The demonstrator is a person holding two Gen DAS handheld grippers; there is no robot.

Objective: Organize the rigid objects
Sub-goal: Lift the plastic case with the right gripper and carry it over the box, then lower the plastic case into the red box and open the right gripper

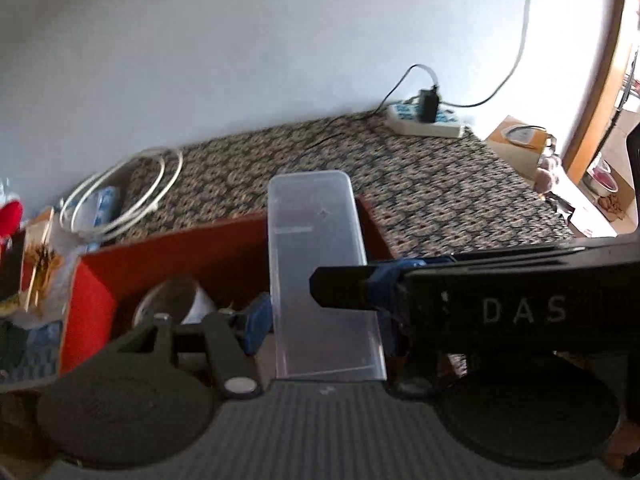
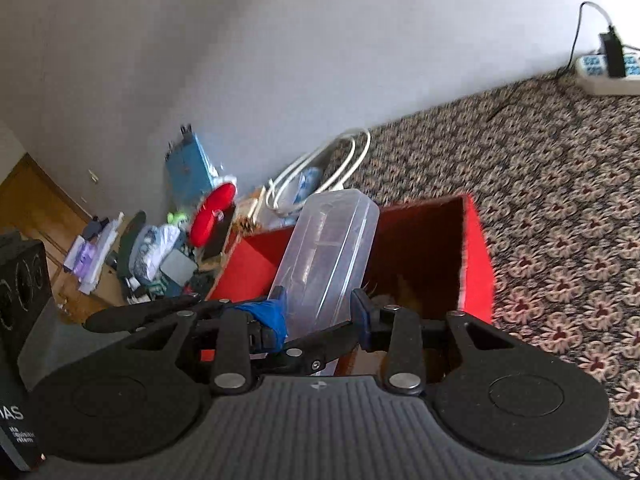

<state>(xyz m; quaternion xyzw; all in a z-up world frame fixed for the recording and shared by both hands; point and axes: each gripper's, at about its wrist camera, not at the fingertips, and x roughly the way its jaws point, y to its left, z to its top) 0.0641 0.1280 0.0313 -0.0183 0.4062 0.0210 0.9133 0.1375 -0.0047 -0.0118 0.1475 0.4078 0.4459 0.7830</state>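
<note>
Gripped between my left gripper [image 1: 320, 312] and my right gripper [image 2: 320, 304], both clamped on its near end, a clear plastic case [image 1: 320, 264] hangs over the open red box [image 1: 88, 300]; its long axis runs away from me, far end raised toward the white wall [image 1: 240, 40]; beyond, a patterned cloth [image 1: 420, 184] carries a coiled white cable [image 1: 120, 196] and a power strip [image 1: 424, 120].

Left black plastic tool [image 1: 324, 304]: ribbed grey base, blue finger pads, silver rivets. Right black plastic tool [image 2: 320, 306] alike (white "DAS" lettering).
</note>
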